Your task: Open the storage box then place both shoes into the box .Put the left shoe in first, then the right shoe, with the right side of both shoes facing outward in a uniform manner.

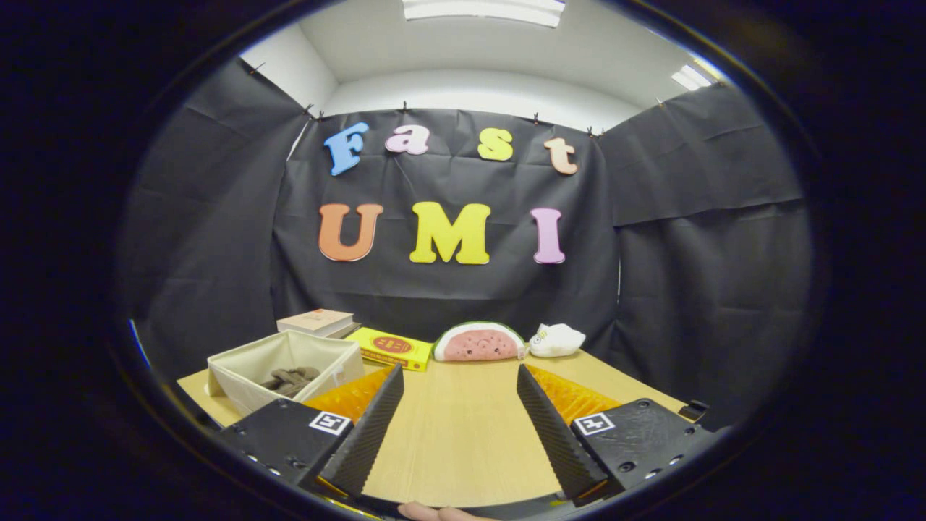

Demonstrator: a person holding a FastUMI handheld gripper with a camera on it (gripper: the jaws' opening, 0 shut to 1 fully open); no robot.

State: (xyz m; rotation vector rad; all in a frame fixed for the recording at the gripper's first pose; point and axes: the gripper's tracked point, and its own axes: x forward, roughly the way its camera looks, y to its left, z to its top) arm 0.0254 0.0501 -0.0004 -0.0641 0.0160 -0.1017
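**Gripper spread wide above the table, shoes lying in the open box**

The gripper point(457, 383) has its two fingers point(370, 427) held far apart with nothing between them except bare wooden table point(452, 441). A fingertip of the person's hand point(434, 512) shows at the very base of the gripper, below the fingers.

Just beyond and to the left of the left finger stands the storage box point(289, 365), a beige fabric bin with its top open. Inside it lies a pair of brownish shoes point(291, 379), resting on the bottom; how they are turned cannot be told.

Behind the box sits a stack of books point(318, 322). Beside it, further ahead of the fingers, lies a flat yellow box point(389, 348), then a watermelon-slice plush point(480, 342), then a small white plush point(556, 340), all in a row along the table's far edge, in front of the black cloth wall point(448, 297)
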